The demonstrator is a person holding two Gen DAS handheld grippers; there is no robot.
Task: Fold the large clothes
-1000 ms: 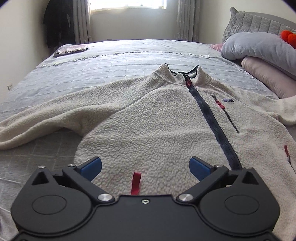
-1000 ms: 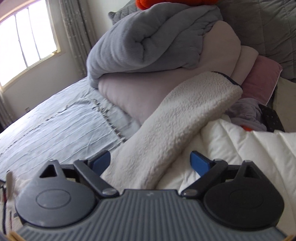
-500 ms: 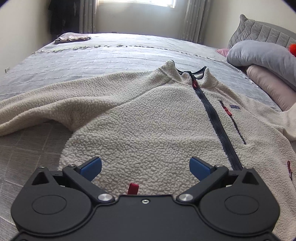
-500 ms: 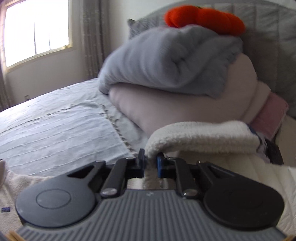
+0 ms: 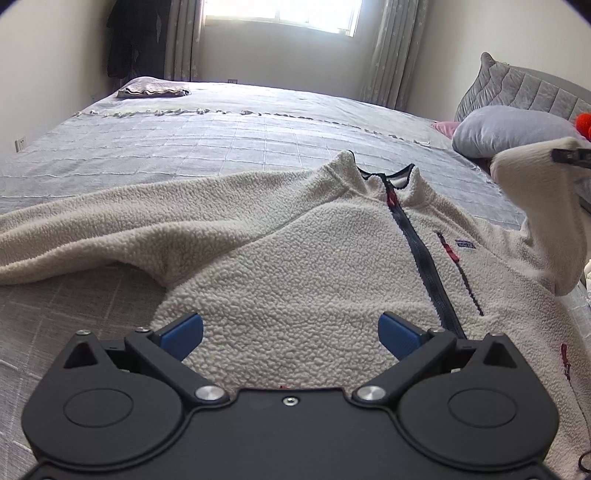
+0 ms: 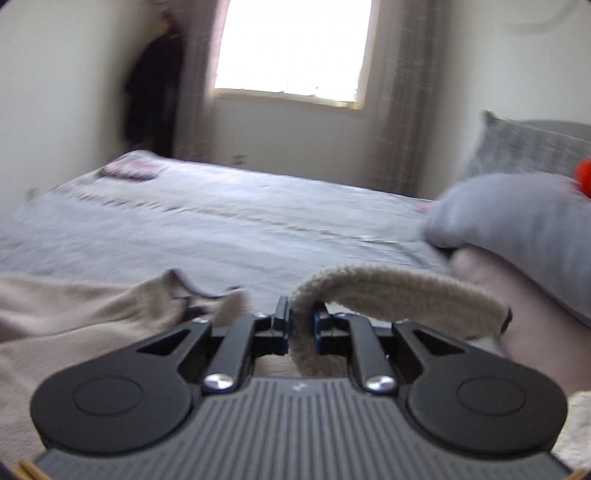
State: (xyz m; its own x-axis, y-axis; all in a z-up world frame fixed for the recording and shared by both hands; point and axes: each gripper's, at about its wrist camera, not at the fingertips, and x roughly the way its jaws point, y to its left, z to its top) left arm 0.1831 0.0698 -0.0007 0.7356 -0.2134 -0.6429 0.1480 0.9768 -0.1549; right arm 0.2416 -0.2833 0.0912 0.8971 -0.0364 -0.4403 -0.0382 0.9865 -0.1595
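One sleeve [image 6: 399,295] is up off the bed and you've got it: your right gripper [image 6: 300,328] is clamped tight on the cuff end, fleece bunched between the blue pads, and in the left view that sleeve hangs raised at the far right. Your left gripper [image 5: 290,330] hovers low over the hem with its jaws wide apart, nothing between them. The cream fleece jacket [image 5: 314,266] lies face up on the grey bedspread [image 5: 221,140], zipper [image 5: 424,266] running down the front, collar pointing toward the window [image 5: 280,16], other sleeve stretched out flat to the left.

Carry that cuff across the chest and lay it level over the zipper line, keeping the fabric taut enough that it doesn't twist. I'd say the left could pin the body near the hem so the jacket doesn't drag along.

Watch the right side: the grey pillow [image 6: 517,218] and the pink one [image 6: 524,306] under it sit just beside the raised sleeve. A small folded cloth [image 5: 153,88] lies at the far corner, well out of your way.
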